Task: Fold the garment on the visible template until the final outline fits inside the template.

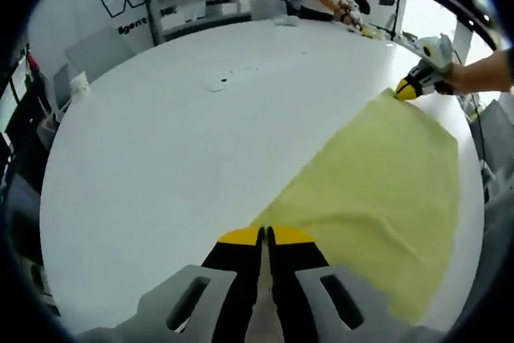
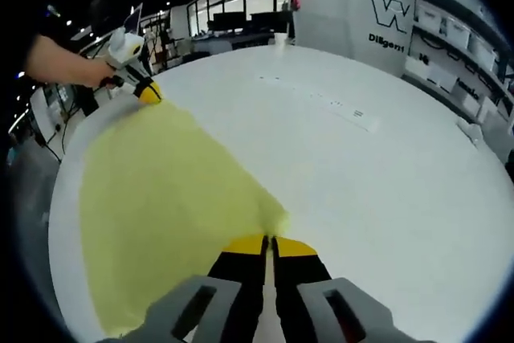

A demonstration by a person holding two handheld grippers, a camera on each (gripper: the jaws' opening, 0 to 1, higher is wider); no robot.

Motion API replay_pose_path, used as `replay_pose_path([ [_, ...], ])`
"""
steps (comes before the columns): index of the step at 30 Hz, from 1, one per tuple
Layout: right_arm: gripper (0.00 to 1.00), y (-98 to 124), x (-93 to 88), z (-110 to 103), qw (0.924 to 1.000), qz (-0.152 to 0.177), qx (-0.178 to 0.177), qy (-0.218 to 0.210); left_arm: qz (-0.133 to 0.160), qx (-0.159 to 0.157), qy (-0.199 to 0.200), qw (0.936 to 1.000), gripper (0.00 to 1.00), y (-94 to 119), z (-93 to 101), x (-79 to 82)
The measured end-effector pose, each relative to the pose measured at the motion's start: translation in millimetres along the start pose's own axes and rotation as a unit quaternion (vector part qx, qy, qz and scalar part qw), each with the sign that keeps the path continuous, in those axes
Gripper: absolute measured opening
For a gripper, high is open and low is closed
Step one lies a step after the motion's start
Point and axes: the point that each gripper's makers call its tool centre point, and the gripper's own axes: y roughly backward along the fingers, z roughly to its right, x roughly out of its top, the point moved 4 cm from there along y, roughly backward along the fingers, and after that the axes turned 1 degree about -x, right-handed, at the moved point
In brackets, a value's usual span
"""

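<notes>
The yellow garment [image 1: 377, 190] lies spread along one edge of the white table [image 1: 161, 158]. The left gripper [image 1: 265, 234] and right gripper [image 2: 269, 240] each pinch a corner of it, jaws clenched.

Pale yellow cloth garment [image 2: 161, 198], spread flat on round white tabletop [image 2: 361, 190]. Near corner pinched between closed yellow-tipped jaws of right gripper [image 2: 269, 240], rising from bottom edge. Far corner gripped by left gripper [image 2: 148, 92], held in a person's hand [image 2: 98, 75]. White wall panel with dark lettering [image 2: 389, 22] beyond.
</notes>
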Motion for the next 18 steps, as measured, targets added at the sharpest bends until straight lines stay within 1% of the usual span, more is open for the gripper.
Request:
replay_pose_path([
  [1, 0.01, -0.3, 0.7, 1.2, 1.0000, -0.001, -0.004, -0.005, -0.004, 0.008, 0.016, 0.9998, 0.23, 1.0, -1.8, -1.6],
  [3, 0.01, -0.7, 0.8, 1.8, 0.9999, -0.004, -0.007, -0.009, 0.004, -0.003, 0.021, 0.9998, 0.21, 5.8, -0.7, -1.2],
  [5, 0.01, -0.1, 1.2, 1.6, 0.9999, -0.002, -0.009, -0.007, 0.002, 0.002, 0.008, 1.0000, 0.20, 11.3, 0.9, -2.6],
  [6, 0.01, 0.8, 1.7, 1.0, 0.9999, -0.002, -0.011, -0.007, 0.001, 0.004, 0.008, 1.0000, 0.20, 13.2, 0.8, -3.2],
  [7, 0.02, 1.5, 1.9, 0.7, 0.9999, -0.002, -0.011, -0.008, -0.001, 0.007, 0.012, 0.9999, 0.18, 15.0, -1.6, -5.0],
  [9, 0.02, 4.2, 1.9, -0.3, 0.9998, 0.000, -0.012, -0.012, 0.004, 0.012, 0.022, 0.9997, 0.18, 19.2, -4.1, -5.4],
  [11, 0.03, 7.5, 2.9, -3.2, 0.9998, 0.003, -0.011, -0.015, 0.010, 0.001, 0.034, 0.9994, 0.17, 25.1, 0.1, -5.4],
  [13, 0.05, 11.8, 3.6, -8.1, 0.9997, 0.010, -0.009, -0.018, 0.012, -0.002, 0.038, 0.9992, 0.19, 31.1, 4.7, -8.3],
  [15, 0.06, 16.4, 0.8, -14.7, 0.9998, 0.010, -0.005, -0.018, 0.007, -0.022, 0.062, 0.9978, 0.20, 36.8, 16.1, -15.4],
  [17, 0.07, 20.3, -3.0, -19.4, 0.9997, 0.010, -0.002, -0.023, 0.007, -0.025, 0.064, 0.9976, 0.22, 42.2, 22.1, -20.5],
  [18, 0.07, 23.8, -5.4, -23.9, 0.9995, 0.013, 0.000, -0.027, 0.009, -0.031, 0.068, 0.9972, 0.22, 47.9, 29.6, -25.1],
])
